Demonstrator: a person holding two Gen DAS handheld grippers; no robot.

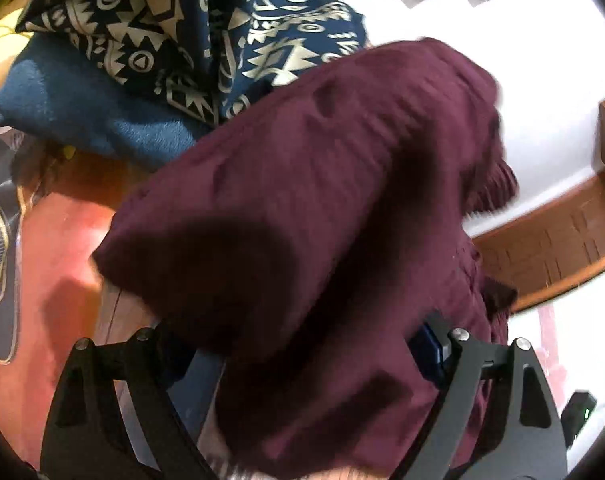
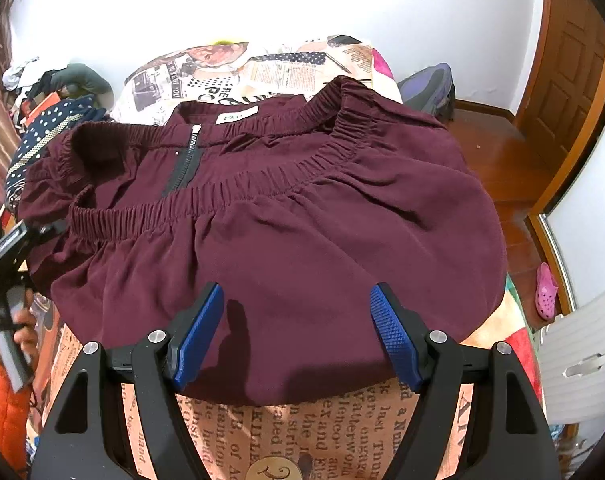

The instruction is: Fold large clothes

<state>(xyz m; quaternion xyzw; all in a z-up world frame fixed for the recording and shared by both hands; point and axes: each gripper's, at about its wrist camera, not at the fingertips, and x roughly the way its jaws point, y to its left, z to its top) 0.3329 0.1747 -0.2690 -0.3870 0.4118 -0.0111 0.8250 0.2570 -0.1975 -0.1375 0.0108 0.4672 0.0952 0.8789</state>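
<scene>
Jaws on the right gripper (image 2: pixel 296 332) stand wide apart, blue pads (image 2: pixel 198 336) clear of the cloth on both sides, holding nothing; they hover just over the near hem of the maroon garment (image 2: pixel 286 216). The left gripper (image 1: pixel 298 344) also has its jaws spread wide, but maroon cloth drapes over and between them and hides the pads, so I cannot tell whether they pinch anything. In the right wrist view that gripper shows at the garment's left edge, held in a hand (image 2: pixel 20 326).

The garment lies spread on a bed covered by a newspaper-print sheet (image 2: pixel 302 432), elastic waistband (image 2: pixel 206 200) and zipper (image 2: pixel 188 156) at the far side, hem toward the right gripper. It looks like a wide skirt or loose trousers, already lying roughly flat. A patterned blue cloth (image 1: pixel 174 36) sits beyond it in the left view.

The step in hand seems to be the first fold. To do it well, the left side probably needs a firm pinch through both layers at the waistband corner, with the right taking the matching hem corner, so the edge carries across as one straight line. Keeping the cloth low and taut should stop the soft gathers from bunching.
</scene>
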